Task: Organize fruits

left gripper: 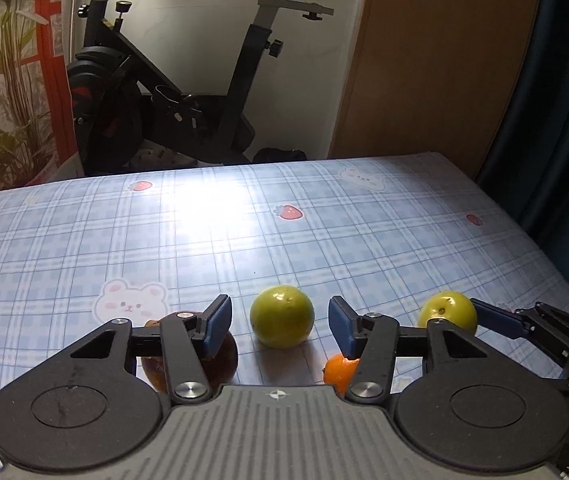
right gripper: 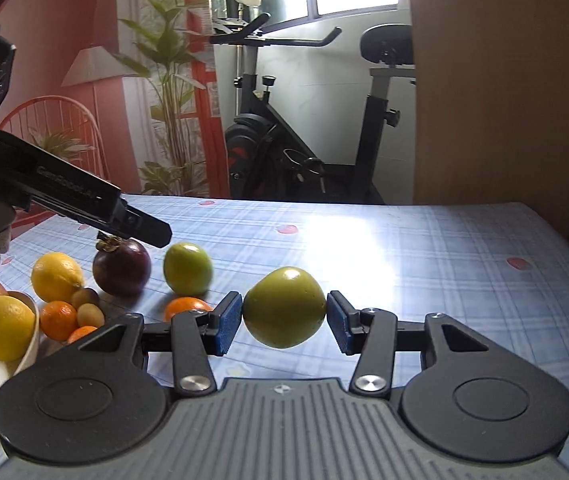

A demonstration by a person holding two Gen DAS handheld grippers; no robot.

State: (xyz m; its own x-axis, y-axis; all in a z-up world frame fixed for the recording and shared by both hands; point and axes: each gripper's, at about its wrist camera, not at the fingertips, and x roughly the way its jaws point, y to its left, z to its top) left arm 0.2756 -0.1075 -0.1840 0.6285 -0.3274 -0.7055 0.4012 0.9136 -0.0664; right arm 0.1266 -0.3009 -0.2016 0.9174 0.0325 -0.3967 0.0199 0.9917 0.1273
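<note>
My right gripper (right gripper: pixel 284 322) is shut on a green fruit (right gripper: pixel 283 307) and holds it just above the table; it also shows in the left wrist view (left gripper: pixel 446 314). My left gripper (left gripper: pixel 280 324) is open, with a second green fruit (left gripper: pixel 281 322) on the table between and just beyond its fingers; the same fruit shows in the right wrist view (right gripper: pixel 187 268). A dark purple mangosteen (right gripper: pixel 121 267) lies under the left finger. A small orange (right gripper: pixel 186 307) lies near the right finger. A lemon (right gripper: pixel 57 276), small oranges and kiwis lie further left.
A white bowl (right gripper: pixel 30 344) at the left edge holds a lemon (right gripper: pixel 4 327). The table has a blue checked cloth (left gripper: pixel 284 232). An exercise bike (left gripper: pixel 172 92) and a plant stand behind the far edge. A wooden panel and a dark curtain are on the right.
</note>
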